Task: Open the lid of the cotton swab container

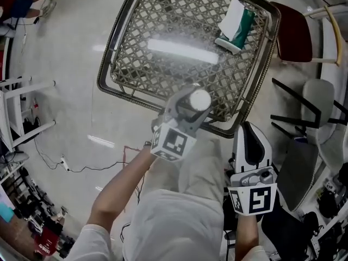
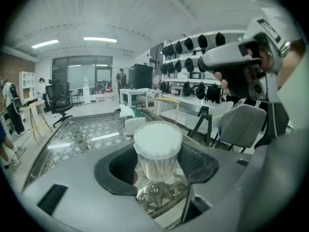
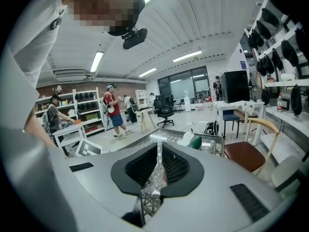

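The lattice table [image 1: 107,58] has open floor [image 1: 65,48] along its left edge and chairs [image 1: 318,105] crowding its right. Your left gripper [image 1: 196,105] pinches the cotton swab container [image 2: 155,167] above the near edge, axis upright, lid [image 2: 158,138] uppermost. Your right gripper [image 3: 158,170] is pressed together, empty.

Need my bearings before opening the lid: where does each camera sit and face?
Head view: on the head, steeply down onto the lattice table; forearms, lap, left tool and right tool show.
Left gripper view: on the left tool, along jaws closed on the cotton swab container; the right tool shows upper right.
Right gripper view: on the right tool, along shut, empty jaws toward the table; shirt shows left.
Shared: container in head and left gripper views; green-white packet in head and right gripper views.
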### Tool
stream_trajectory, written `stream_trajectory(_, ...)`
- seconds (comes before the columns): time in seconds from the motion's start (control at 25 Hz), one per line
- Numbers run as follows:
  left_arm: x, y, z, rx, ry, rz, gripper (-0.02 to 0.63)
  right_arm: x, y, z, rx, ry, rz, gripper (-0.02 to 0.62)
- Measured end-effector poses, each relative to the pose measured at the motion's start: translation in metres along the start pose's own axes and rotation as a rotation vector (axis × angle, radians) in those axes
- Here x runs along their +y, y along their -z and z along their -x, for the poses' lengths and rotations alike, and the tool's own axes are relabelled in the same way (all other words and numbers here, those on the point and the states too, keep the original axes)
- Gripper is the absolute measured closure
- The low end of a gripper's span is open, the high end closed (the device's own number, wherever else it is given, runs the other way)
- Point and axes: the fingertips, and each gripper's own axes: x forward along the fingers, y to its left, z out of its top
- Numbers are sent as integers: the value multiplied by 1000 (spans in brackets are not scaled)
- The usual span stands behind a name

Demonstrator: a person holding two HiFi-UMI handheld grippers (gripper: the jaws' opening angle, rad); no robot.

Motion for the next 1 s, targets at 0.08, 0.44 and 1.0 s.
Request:
stream_trajectory(0.08, -3, -13, 12, -17, 4, 14, 351, 3, -11, 4, -16, -1, 8, 592)
stream_trajectory(0.44, -18, -57, 70, -24, -39, 28, 351, 16, -53, 32, -59, -3, 37, 592)
stream_trajectory(1.0, -29, -159, 183, -148, -20, 86, 351, 60, -122, 56, -111, -66, 96, 594)
